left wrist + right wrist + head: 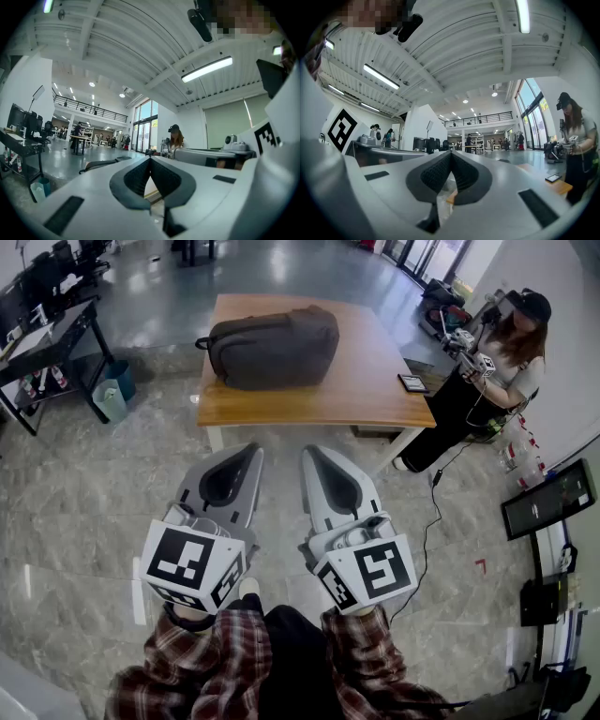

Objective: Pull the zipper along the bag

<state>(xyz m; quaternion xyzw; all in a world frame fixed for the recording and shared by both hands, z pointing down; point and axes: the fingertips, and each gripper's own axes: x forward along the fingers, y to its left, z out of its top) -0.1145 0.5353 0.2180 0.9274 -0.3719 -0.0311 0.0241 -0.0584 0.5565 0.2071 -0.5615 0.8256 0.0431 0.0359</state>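
- Grey bag (pixel 272 348): lies on its side on the wooden counter (pixel 375 395), toward the left end. The zipper is too small to make out.
- Left gripper (pixel 249 454) and right gripper (pixel 310 456): jaws pressed together with nothing between them. They are held level, side by side, well apart from the counter, probably a carrying posture ahead of an approach.
- Zipper pull: not yet begun.

Left gripper (pixel 150 158) closed, seemingly empty

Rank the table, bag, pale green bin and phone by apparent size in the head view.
1. table
2. bag
3. pale green bin
4. phone
The gaps are plain, so nearness does not upset the order.
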